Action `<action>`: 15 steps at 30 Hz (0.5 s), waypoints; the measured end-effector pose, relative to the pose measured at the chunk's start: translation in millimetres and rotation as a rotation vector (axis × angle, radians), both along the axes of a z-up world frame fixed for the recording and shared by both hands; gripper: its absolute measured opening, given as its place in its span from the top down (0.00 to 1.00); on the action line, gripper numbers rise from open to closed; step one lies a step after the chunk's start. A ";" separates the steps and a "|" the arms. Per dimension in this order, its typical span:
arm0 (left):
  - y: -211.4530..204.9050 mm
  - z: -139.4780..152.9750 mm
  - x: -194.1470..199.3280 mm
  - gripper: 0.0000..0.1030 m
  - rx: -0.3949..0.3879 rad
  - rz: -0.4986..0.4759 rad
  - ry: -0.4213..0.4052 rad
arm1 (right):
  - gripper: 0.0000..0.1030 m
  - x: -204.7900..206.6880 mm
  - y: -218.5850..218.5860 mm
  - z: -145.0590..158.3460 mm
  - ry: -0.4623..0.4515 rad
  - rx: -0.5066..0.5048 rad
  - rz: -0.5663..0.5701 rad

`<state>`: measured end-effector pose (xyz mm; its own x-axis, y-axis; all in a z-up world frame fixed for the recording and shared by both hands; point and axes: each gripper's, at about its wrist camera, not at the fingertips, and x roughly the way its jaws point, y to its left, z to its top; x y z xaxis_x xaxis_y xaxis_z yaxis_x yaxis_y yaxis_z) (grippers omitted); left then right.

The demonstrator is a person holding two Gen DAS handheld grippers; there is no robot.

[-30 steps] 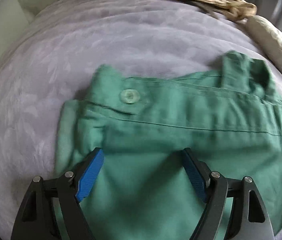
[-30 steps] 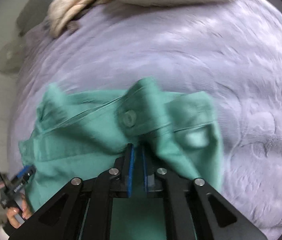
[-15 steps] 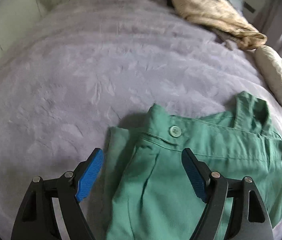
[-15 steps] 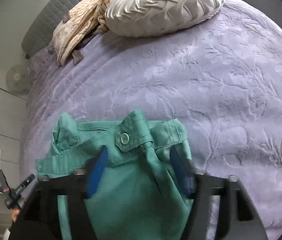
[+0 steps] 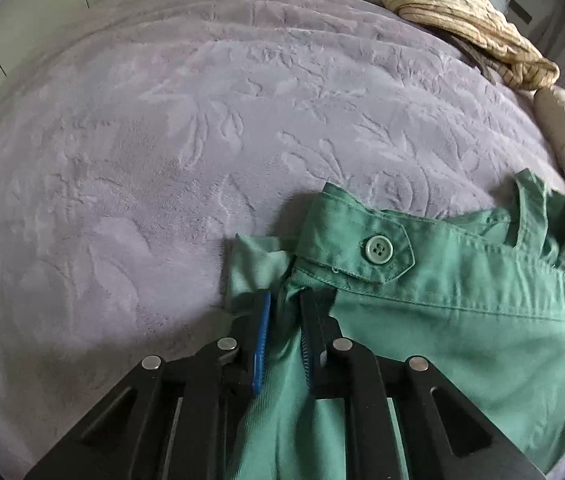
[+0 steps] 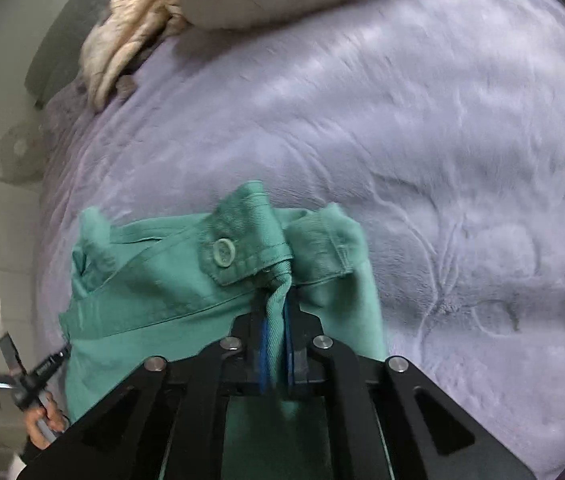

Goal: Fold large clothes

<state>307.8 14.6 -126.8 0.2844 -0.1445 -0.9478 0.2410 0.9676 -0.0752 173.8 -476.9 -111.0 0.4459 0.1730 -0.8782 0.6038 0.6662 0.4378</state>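
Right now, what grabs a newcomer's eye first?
The green trousers bunched on the lilac embossed bedspread, waistband button facing up. Both tools pinch fabric just below the waistband: left tool closing on a fold, right tool shut on a twisted ridge.

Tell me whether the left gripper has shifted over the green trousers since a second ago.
Yes. The left gripper has slid from the trousers' middle to their left edge below the button; its jaws are closing on a fold there.

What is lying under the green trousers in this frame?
The green trousers lie on a lilac embossed bedspread, which shows all around them. Whatever sits directly beneath the fabric is covered and cannot be seen.
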 end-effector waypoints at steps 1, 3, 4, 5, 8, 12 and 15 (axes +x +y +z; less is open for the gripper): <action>0.7 4.7 -1.8 0.84 0.014 0.002 -0.008 | 0.95 -2.3 -0.6 -0.8 -0.010 0.010 -0.017; 5.3 15.8 -5.8 0.84 0.025 -0.004 -0.024 | 0.87 -8.4 -0.4 5.6 -0.010 0.020 -0.049; 9.6 24.1 -8.6 0.83 0.025 -0.016 -0.032 | 0.84 -10.6 -0.1 11.8 0.003 0.008 -0.056; 13.6 30.0 -12.3 0.83 0.021 -0.027 -0.031 | 0.83 -15.1 1.2 20.3 0.010 -0.016 -0.051; 29.9 42.7 -26.8 0.83 -0.032 -0.061 0.013 | 0.83 -30.5 13.1 46.6 -0.011 -0.086 -0.003; 49.2 45.8 -51.5 0.22 -0.065 -0.069 0.060 | 0.77 -55.0 42.3 58.2 -0.041 -0.016 0.043; 57.9 50.3 -74.2 0.02 -0.042 -0.081 0.003 | 0.45 -72.8 74.1 56.1 -0.069 0.096 0.073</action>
<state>233.6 72.4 -76.5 0.2677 -0.2070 -0.9410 0.3185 0.9407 -0.1163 101.0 -402.8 -54.9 0.4879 0.2888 -0.8237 0.5211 0.6608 0.5403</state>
